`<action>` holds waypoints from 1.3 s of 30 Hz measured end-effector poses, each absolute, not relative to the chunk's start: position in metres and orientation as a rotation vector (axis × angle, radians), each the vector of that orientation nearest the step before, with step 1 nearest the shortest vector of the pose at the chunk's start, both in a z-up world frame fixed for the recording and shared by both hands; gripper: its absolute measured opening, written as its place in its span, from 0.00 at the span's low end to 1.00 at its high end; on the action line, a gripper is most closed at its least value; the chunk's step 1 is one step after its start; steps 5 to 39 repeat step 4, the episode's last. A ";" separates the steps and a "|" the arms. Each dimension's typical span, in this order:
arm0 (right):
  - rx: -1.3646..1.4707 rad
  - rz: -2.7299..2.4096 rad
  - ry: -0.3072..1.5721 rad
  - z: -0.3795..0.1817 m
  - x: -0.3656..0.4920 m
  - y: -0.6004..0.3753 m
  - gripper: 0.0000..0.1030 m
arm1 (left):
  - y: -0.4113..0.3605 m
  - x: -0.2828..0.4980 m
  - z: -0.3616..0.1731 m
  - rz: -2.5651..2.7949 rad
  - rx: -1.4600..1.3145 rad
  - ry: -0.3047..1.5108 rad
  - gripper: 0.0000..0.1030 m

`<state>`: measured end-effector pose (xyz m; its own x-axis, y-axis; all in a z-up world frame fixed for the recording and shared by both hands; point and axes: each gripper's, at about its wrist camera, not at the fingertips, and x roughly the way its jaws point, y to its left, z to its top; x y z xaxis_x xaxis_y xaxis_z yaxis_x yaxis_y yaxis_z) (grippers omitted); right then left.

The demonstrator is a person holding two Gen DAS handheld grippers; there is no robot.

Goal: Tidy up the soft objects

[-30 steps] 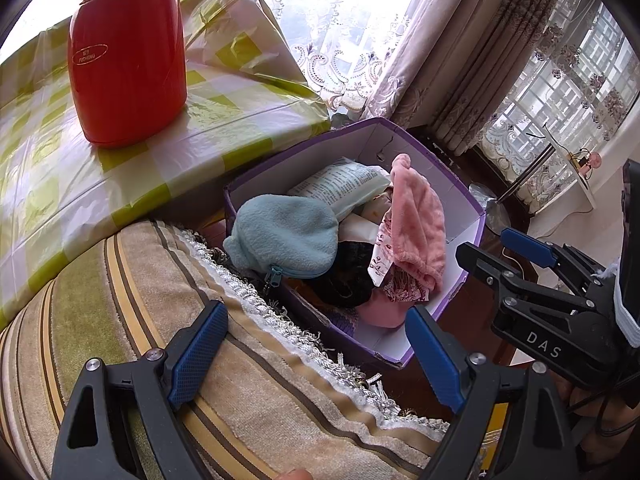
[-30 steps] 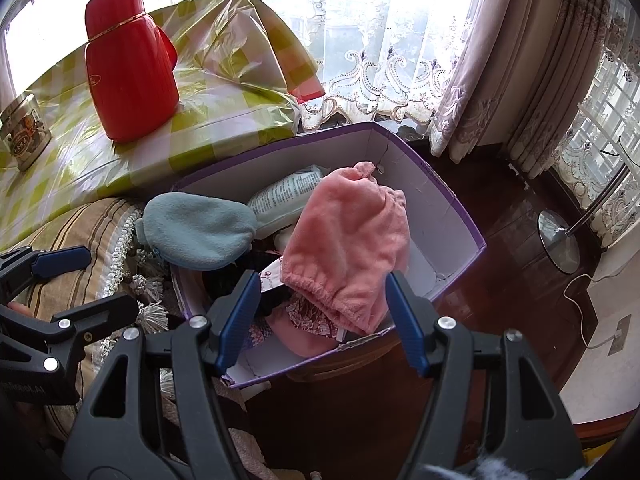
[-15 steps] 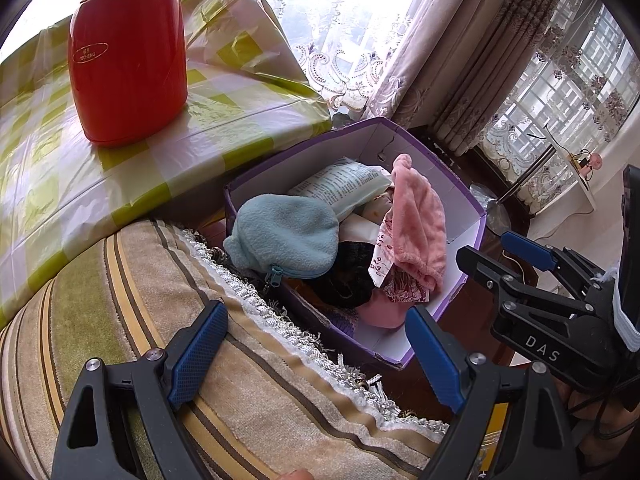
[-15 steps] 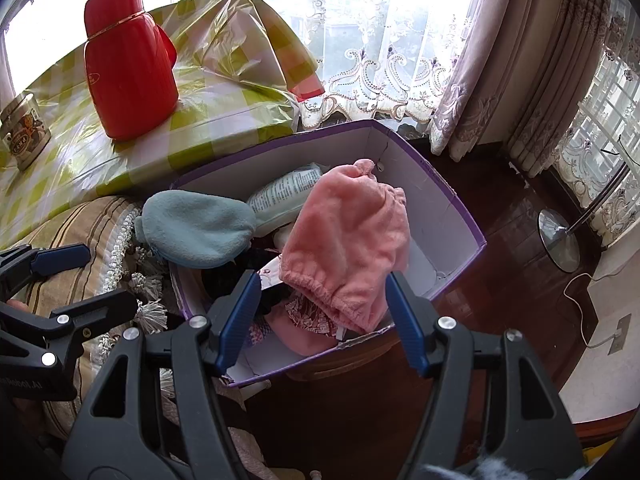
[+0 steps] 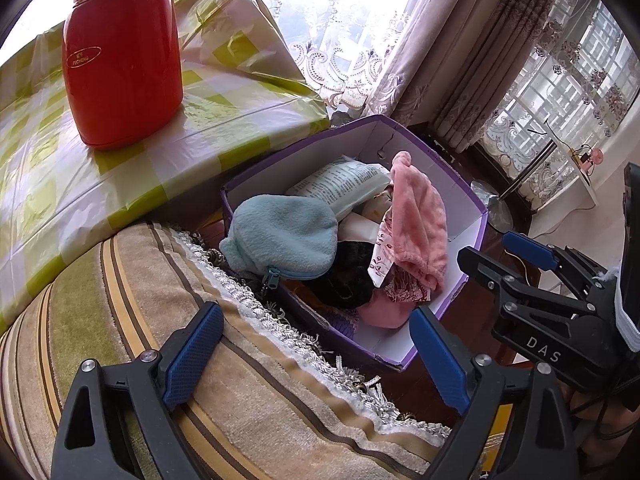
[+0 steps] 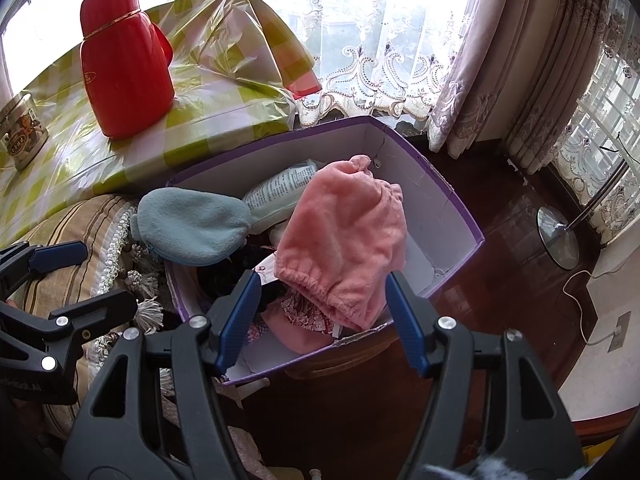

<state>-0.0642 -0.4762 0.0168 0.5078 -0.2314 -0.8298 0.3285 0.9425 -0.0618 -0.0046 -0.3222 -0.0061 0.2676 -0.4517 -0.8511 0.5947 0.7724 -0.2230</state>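
Observation:
A purple cardboard box [image 5: 466, 196] [image 6: 436, 184] holds several soft things. A pale blue fleece pouch [image 5: 286, 240] [image 6: 192, 226] lies over its near left rim. A pink fleece cloth [image 5: 420, 224] [image 6: 344, 248] is draped over the pile, with a white printed pack [image 5: 340, 186] [image 6: 280, 188] behind it and dark and patterned fabric beneath. My left gripper [image 5: 316, 356] is open and empty above the striped cushion [image 5: 140, 320], short of the box. My right gripper [image 6: 320, 316] is open and empty just in front of the pink cloth; it also shows in the left wrist view [image 5: 500, 256].
A red thermos [image 5: 124, 56] [image 6: 124, 60] stands on a table with a green checked plastic cover [image 5: 240, 100] behind the box. A tin [image 6: 20, 132] stands at the table's left. Curtains [image 6: 520, 60] and a floor lamp base [image 6: 558, 236] are to the right on dark wooden floor.
Almost nothing has changed. Both grippers stay open and hold nearly still; the right one has drifted very slightly.

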 end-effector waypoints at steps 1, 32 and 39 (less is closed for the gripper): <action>0.108 -0.339 0.982 0.017 -0.064 -0.476 0.66 | -0.323 -0.005 -0.006 -0.708 0.152 1.090 0.93; 0.102 -0.335 0.981 0.018 -0.064 -0.475 0.66 | -0.323 -0.004 -0.005 -0.713 0.148 1.091 0.94; 0.102 -0.335 0.981 0.018 -0.064 -0.475 0.66 | -0.323 -0.004 -0.005 -0.713 0.148 1.091 0.94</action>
